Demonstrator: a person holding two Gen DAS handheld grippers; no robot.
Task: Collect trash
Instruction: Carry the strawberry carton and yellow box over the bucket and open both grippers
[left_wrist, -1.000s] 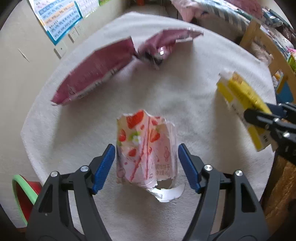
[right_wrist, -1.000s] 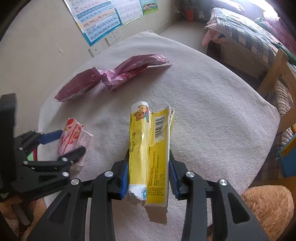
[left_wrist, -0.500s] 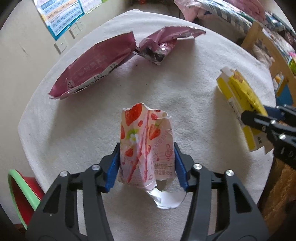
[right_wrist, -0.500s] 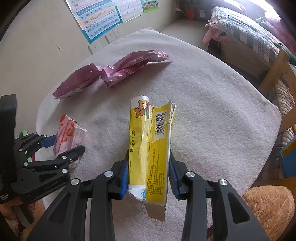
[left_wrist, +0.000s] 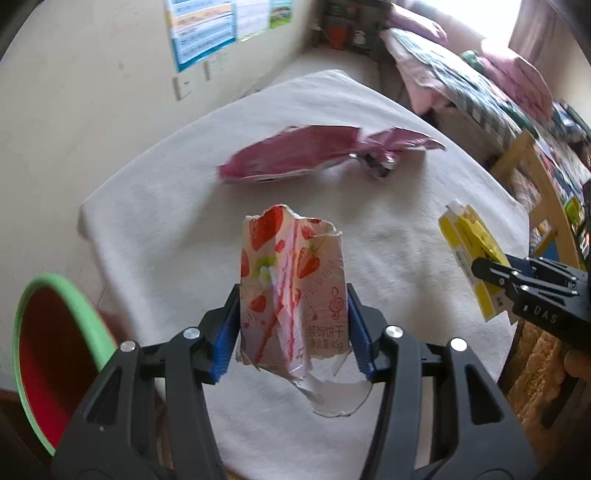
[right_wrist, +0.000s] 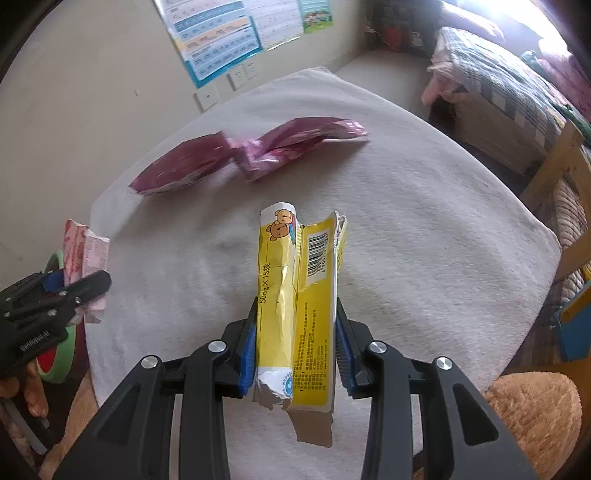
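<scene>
Left wrist view. Left gripper (left_wrist: 293, 334) pinching a torn strawberry-print wrapper (left_wrist: 291, 291) from both sides, blue pads pressed into its flanks. A second ago, those jaws spread on either side of the wrapper lying on the white tablecloth (left_wrist: 177, 206); now closed on it and lifted clear of the cloth, with a ragged white flap hanging below. Beyond the fingertips, well apart, a crumpled magenta bag (left_wrist: 317, 153) lying flat, not yet collected. Low to the left of the gripper, a red bin with a green rim (left_wrist: 55, 354), nearer in frame than before. To the right, the right gripper (left_wrist: 491, 275) holding a yellow carton (left_wrist: 469, 251).

Right wrist view. Right gripper (right_wrist: 295, 347) pressed tight on the flattened yellow carton (right_wrist: 295, 295), bear print and barcode facing up, grip much as a second ago. Far left, the left gripper (right_wrist: 79, 284) with the strawberry-print wrapper (right_wrist: 83, 251) standing above it, just over the green rim (right_wrist: 55, 260).

Likely meaning: both pieces secured and ready for the bin; magenta bag (right_wrist: 251, 155) left for a later pass.
</scene>
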